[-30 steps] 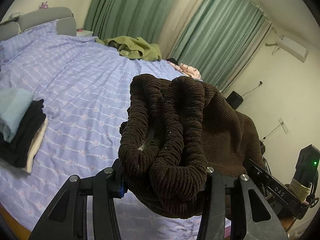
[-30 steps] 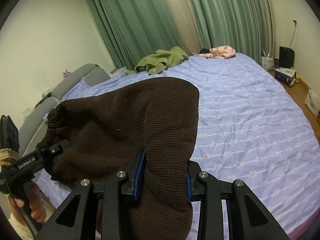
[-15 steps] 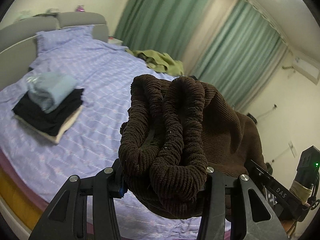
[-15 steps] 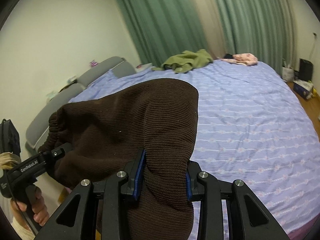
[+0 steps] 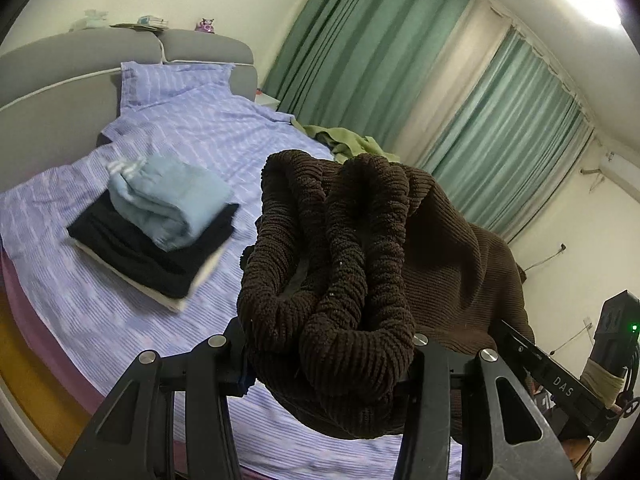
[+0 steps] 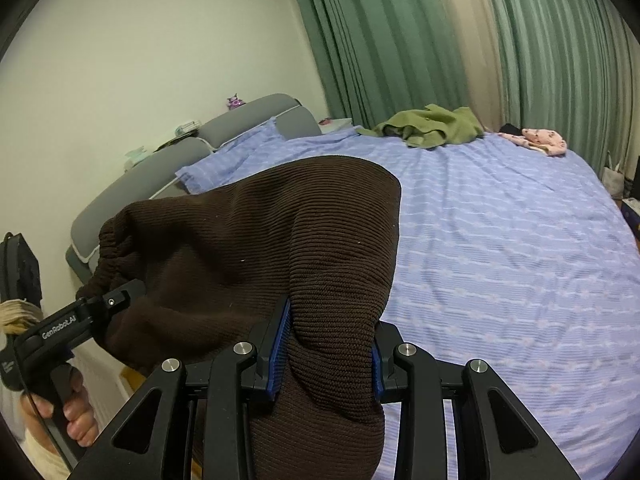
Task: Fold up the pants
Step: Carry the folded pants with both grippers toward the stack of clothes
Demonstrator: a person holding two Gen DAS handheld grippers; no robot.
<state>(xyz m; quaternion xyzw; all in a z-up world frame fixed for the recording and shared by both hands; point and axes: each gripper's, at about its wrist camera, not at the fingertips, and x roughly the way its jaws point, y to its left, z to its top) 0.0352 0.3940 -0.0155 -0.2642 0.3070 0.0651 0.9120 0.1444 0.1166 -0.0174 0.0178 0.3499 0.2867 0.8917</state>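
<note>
Brown pants (image 5: 360, 248) bunched in air above the bed's (image 6: 500, 248) near edge, left gripper (image 5: 328, 354) clenched on the waistband, right gripper (image 6: 326, 350) clenched on a fold, folded stack (image 5: 156, 232) near the grey headboard (image 5: 60, 92), green garment (image 6: 432, 124) at the far edge, green curtains (image 5: 372, 40) behind.

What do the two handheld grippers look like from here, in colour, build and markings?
Both are matte black, with angular cut-out finger frames and round silver bolt heads. The right gripper has ribbed blue pads inside its fingers and white "DAS" lettering on its body in the left view. The left gripper shows a sliver of blue and carries white "GenRobot.AI" lettering, with a thin black cable beside the bare hand on its handle.
</note>
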